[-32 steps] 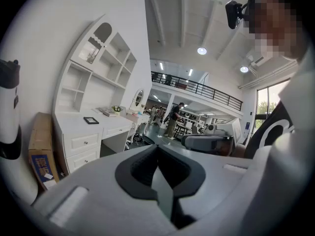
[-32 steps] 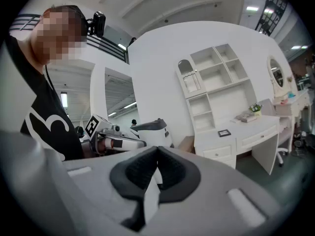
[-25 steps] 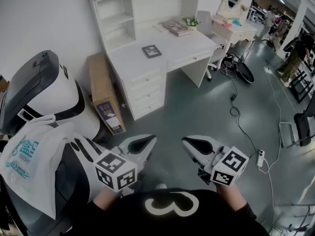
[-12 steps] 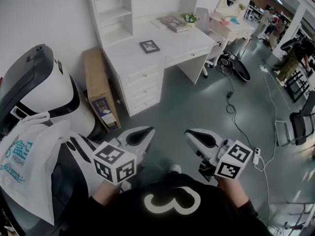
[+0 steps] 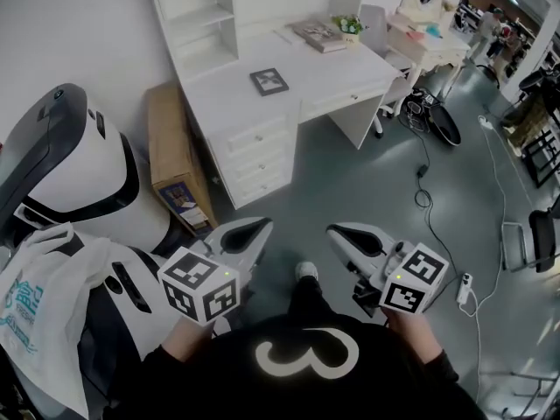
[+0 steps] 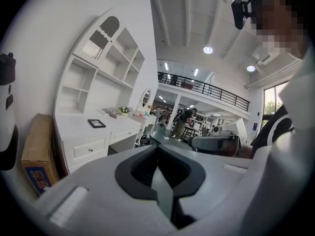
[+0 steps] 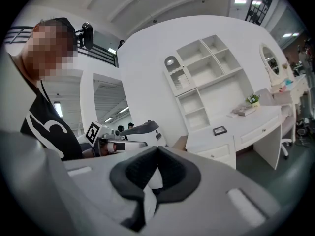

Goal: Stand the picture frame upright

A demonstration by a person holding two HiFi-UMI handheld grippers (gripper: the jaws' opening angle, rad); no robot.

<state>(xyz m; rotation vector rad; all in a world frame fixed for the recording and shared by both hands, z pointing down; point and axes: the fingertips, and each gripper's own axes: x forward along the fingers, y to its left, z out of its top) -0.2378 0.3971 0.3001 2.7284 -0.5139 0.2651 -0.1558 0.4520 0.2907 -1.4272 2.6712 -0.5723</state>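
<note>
Both grippers have come forward toward the white desk (image 5: 254, 147) since the earlier frames, and a shoe (image 5: 305, 271) now shows on the floor between them. Far left: white-and-black machine (image 5: 61, 160), with a plastic bag (image 5: 39, 309) below it. A cardboard box (image 5: 172, 160) stands just beside the desk's left side.

Left gripper (image 5: 262, 224) is held out in front of the torso, near level and tipped slightly down, marker cube toward the camera. The left hand (image 5: 182, 341) grips it from behind. Its jaws are fully together with nothing between them, and the left gripper view shows the pads meeting.

Picture frame (image 5: 269, 80) lies flat on the worktop (image 5: 223, 90) near its middle, well apart from both grippers. Books (image 5: 317, 33) and a small plant (image 5: 348, 24) sit at the back right.

Right gripper (image 5: 334, 230) mirrors the left: same height, pointing forward, right hand (image 5: 404, 329) behind its cube. Its jaws are closed tight too and hold nothing. Right of it, a cable (image 5: 420, 182) and power strip (image 5: 465, 283) lie on the floor.
</note>
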